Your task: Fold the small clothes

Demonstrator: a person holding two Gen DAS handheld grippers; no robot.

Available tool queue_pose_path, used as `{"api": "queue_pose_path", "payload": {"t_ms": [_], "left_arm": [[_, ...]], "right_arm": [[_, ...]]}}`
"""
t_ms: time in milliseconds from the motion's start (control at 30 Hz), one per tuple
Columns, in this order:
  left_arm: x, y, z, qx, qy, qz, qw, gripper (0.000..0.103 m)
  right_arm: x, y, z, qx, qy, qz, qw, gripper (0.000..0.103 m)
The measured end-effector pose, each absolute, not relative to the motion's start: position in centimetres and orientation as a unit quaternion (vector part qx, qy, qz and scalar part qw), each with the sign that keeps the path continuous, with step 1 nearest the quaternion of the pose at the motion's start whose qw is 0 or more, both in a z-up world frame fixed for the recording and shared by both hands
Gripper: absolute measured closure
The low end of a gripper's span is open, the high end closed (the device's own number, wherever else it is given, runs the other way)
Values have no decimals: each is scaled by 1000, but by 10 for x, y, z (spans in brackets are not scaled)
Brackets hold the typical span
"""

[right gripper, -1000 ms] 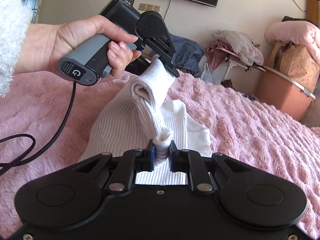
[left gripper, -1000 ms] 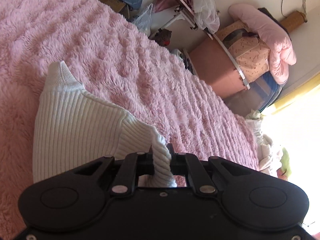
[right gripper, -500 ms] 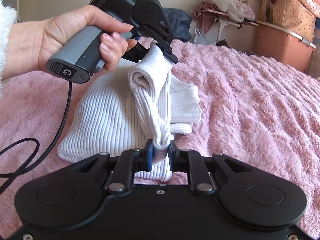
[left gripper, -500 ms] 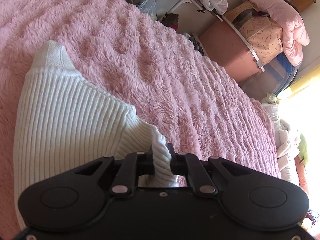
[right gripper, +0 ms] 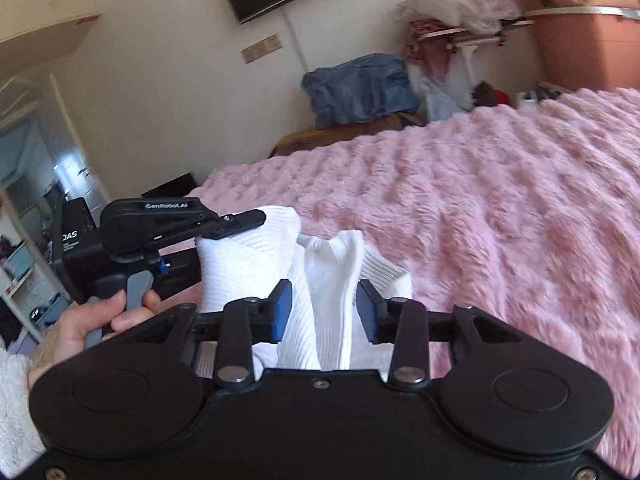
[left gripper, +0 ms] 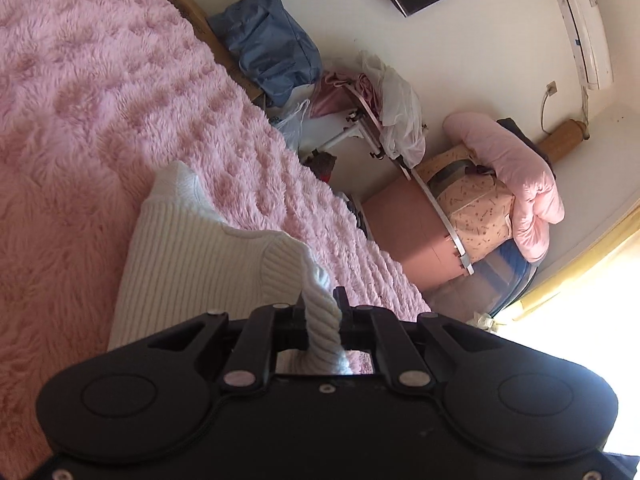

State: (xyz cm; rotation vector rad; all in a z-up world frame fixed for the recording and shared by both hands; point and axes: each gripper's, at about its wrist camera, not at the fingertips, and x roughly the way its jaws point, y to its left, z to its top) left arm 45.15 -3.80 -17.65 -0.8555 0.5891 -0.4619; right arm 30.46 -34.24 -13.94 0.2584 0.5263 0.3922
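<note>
The left gripper (left gripper: 320,310) pinches a rolled edge of the white ribbed sweater (left gripper: 208,264), which trails ahead of its jaws onto the pink fluffy blanket (left gripper: 100,92). The right gripper (right gripper: 323,312) stands with jaws parted (blue pads showing), a fold of the sweater (right gripper: 332,280) between them, the left gripper (right gripper: 224,226) beyond its left jaw.
</note>
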Motion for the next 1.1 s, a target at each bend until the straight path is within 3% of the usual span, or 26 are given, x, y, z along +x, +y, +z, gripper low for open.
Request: {"api": "queue_pose_path", "payload": {"t_ms": [300,467,700,1033,1100], "left_arm": [[434,-12,-187,-435,274,-217,830,97],[435,-4,-191,-435,277,-221,828,97],[432,4,-197,-448,279,-216,821,97],[429,3,-191,-440,283,-220,823,97],[430,3,-191,-442,284,-221,822,97]], "right_arm": [[445,-321,-187,164,365,252,881,84],[455,-308,-211,186,398,269,857,85],[455,-301,-205,200,386,297,850,86],[478,-306,-233,300,442,301,790,86],[475,-303,-228,300,441,304,789,100]]}}
